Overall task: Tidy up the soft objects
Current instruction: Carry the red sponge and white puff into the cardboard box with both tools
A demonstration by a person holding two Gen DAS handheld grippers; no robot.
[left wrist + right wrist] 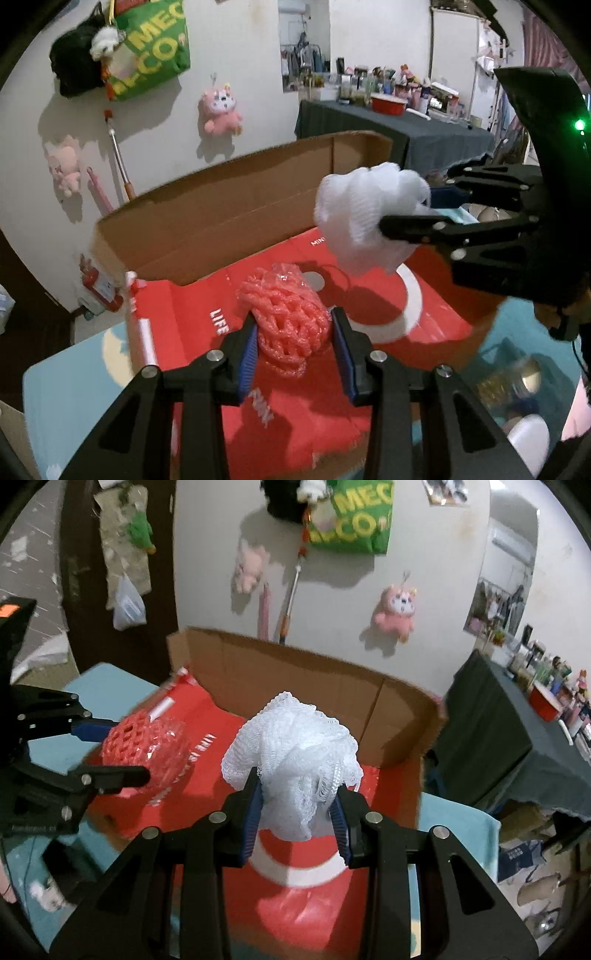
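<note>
Soft objects sit one in each gripper: the left gripper (pixel 293 345) has its fingers closed onto a pink foam net (pixel 286 314), and the right gripper (pixel 295 812) pinches a white mesh pouf (pixel 295 753) (both squashed between the pads). Both hang above the red box (pixel 369 406), probably to be set inside; its brown cardboard flap (pixel 221 214) stands open beyond.
</note>
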